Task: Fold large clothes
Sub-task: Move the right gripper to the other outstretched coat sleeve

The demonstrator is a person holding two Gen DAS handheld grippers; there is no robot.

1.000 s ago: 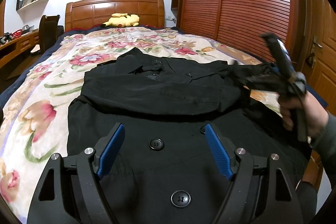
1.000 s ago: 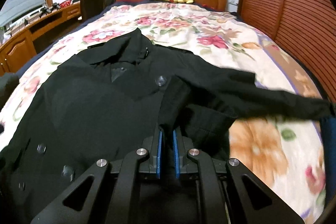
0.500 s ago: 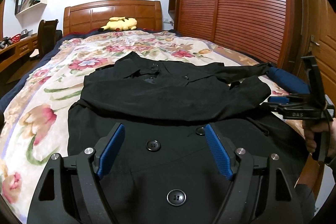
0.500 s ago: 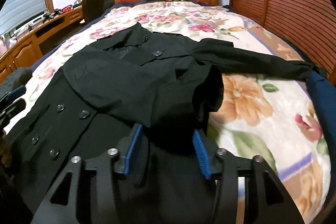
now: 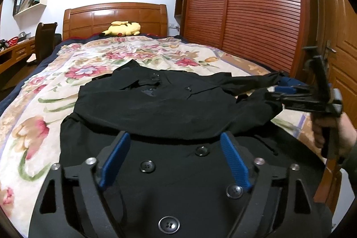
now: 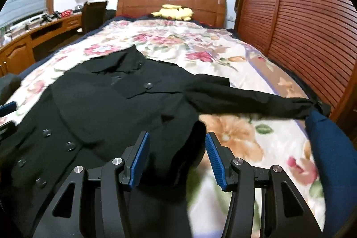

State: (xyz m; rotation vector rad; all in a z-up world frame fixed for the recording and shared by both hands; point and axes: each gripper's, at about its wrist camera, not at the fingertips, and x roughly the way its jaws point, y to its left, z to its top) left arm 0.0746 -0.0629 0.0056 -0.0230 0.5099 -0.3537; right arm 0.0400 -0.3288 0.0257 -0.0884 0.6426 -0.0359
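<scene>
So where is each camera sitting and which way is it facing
Left wrist: on the left claw, at the bed's foot, facing the headboard over the coat; its jaws are opening, nothing between them; right claw and hand at right.
Right wrist: on the right claw, same way, over the folded sleeve.
Shared: coat, headboard, plush.

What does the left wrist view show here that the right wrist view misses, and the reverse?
Only the left wrist view shows the right gripper from outside, the hand holding it, and a door handle. Only the right wrist view shows the desk along the wall and the outstretched sleeve in full. Both show the black coat on the flowered bedspread and the yellow plush toy.
</scene>
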